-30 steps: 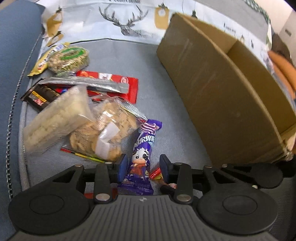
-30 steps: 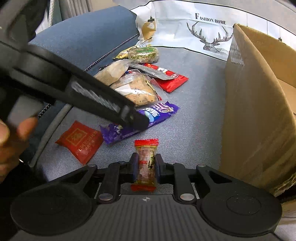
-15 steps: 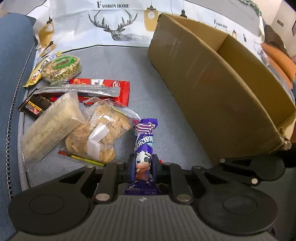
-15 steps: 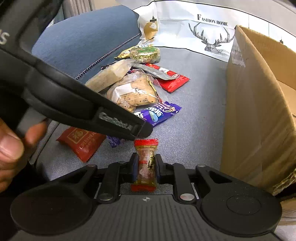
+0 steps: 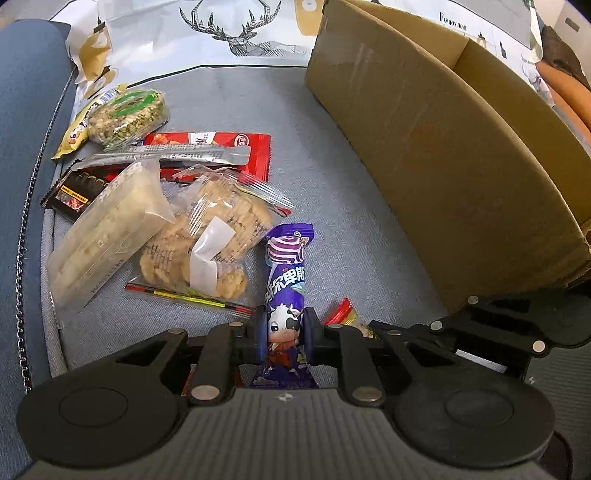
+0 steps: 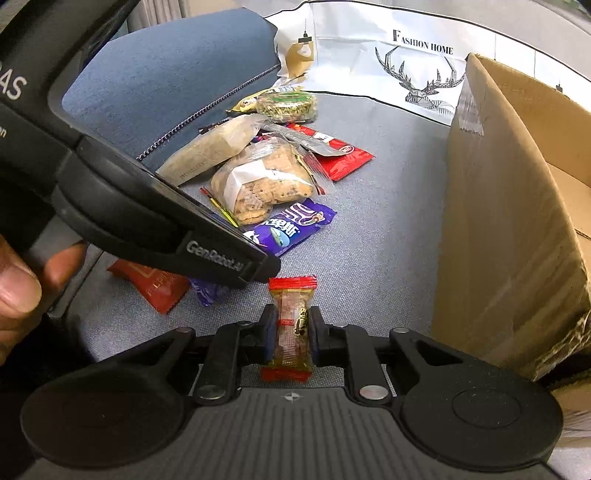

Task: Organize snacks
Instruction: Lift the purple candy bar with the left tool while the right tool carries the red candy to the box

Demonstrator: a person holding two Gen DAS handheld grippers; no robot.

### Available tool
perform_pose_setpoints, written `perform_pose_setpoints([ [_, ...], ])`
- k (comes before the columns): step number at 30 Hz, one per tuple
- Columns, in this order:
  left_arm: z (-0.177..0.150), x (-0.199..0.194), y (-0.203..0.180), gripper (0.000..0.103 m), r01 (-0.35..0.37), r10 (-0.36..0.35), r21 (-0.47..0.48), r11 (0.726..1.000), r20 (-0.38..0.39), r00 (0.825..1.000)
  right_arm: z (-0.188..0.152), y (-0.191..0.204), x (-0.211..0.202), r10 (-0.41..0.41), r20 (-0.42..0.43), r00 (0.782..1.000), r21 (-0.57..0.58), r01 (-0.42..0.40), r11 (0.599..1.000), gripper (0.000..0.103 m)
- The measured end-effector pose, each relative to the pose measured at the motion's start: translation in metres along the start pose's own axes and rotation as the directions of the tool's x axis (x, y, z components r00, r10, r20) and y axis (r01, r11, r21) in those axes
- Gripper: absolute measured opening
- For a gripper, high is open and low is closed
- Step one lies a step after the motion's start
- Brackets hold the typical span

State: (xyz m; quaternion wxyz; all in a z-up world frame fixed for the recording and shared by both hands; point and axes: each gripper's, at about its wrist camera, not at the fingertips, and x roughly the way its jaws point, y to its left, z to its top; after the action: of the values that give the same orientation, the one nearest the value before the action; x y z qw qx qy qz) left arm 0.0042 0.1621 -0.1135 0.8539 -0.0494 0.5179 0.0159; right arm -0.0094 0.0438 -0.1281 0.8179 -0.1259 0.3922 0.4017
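Observation:
My left gripper is shut on the lower end of a purple candy bar with a cartoon cow, which points away over the grey cushion. The bar also shows in the right wrist view, partly behind the left gripper's body. My right gripper is shut on a small clear candy with red ends. An open cardboard box stands to the right, also in the right wrist view.
A pile of snacks lies at the left: a cracker bag, a pale wafer pack, a red packet, a round green-labelled cake. A dark red packet lies by the cushion's edge. A deer-print cloth lies behind.
My left gripper closed on the purple candy bar, which was lying loose between open fingers a second ago. The right gripper keeps holding its candy and has barely moved.

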Motion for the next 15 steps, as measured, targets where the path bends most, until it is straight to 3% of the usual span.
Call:
perform_pose_setpoints([
  [9, 0.001, -0.005, 0.0, 0.018, 0.0, 0.0, -0.004, 1.0, 0.025, 1.0, 0.0, 0.001, 0.0, -0.005, 0.002, 1.0, -0.011, 0.005, 1.0, 0.018],
  [15, -0.002, -0.035, -0.002, 0.018, 0.063, -0.059, -0.014, 0.998, 0.183, 0.981, 0.0, 0.0, -0.007, -0.007, 0.04, 0.999, -0.004, 0.007, 1.0, 0.018],
])
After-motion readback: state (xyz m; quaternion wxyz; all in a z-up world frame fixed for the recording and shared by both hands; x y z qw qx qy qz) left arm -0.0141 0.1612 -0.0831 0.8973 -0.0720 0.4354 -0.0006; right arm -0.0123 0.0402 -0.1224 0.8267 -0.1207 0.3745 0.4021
